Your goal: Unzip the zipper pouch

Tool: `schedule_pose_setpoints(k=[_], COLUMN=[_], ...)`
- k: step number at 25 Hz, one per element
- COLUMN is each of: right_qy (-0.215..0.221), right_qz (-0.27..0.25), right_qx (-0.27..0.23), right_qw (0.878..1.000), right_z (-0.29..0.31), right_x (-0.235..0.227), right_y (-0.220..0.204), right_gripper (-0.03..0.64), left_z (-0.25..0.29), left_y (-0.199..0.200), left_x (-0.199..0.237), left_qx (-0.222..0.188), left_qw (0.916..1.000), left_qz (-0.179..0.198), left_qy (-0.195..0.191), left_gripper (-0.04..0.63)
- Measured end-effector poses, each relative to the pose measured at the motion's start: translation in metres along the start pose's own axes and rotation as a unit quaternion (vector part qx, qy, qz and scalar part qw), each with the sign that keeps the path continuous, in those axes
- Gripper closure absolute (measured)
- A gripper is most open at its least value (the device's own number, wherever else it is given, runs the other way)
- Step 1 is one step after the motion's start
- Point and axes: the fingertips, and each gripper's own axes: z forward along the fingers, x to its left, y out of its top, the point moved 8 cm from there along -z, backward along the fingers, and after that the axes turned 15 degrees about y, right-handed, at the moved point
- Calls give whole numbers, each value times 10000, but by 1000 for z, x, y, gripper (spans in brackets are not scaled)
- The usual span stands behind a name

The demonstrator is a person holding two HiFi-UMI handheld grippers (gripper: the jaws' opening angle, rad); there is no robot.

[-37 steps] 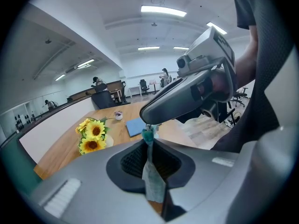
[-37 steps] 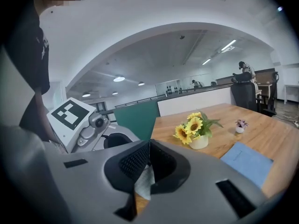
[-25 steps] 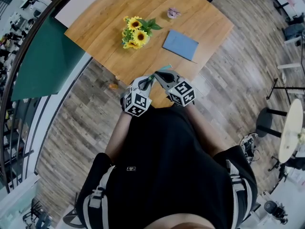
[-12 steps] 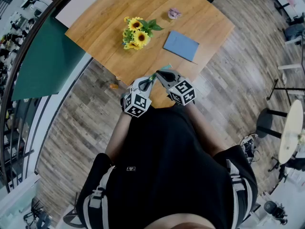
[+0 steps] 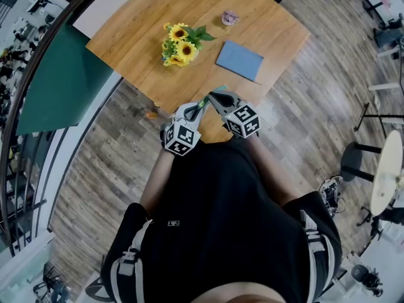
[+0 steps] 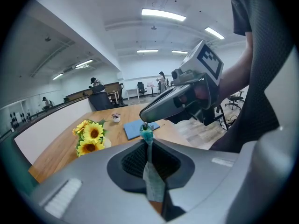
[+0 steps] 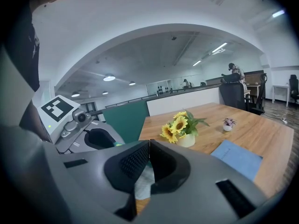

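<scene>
A small pale grey-green zipper pouch [image 5: 208, 98] is held in the air between both grippers, over the near edge of the wooden table [image 5: 265, 24]. My left gripper [image 6: 148, 143] is shut on a strip of the pouch's cloth [image 6: 152, 183]. The teal zipper pull [image 6: 147, 134] stands just above those jaws. The right gripper [image 6: 161, 108] comes in from the right and its shut tip pinches that pull. In the right gripper view, my right gripper [image 7: 149, 143] is shut, pale cloth [image 7: 142, 185] hangs under its pads, and the left gripper [image 7: 86, 135] is at the left.
On the table stand a vase of sunflowers [image 5: 178, 44], a blue notebook [image 5: 239, 60] and a tiny potted plant [image 5: 230, 17]. A green partition [image 5: 60, 74] runs along the table's left side. Wood floor lies around it, with a round white table [image 5: 385, 175] at the right.
</scene>
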Motion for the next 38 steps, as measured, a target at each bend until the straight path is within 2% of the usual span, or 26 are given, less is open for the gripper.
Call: schedule_pose_setpoints(k=[25, 38], right_qy=[-246, -431], right_qz=[38, 141], right_qx=[7, -70], right_qw=[9997, 9989], right_z=[-10, -16], right_x=[-6, -14], right_y=[-7, -10], right_gripper=[609, 609], left_z=[-9, -11], left_y=[3, 6], left_x=[-4, 0], left_qx=[-89, -145], left_qw=[9999, 9999], left_qz=[111, -8], left_qy=[-72, -92], left_gripper=[580, 581])
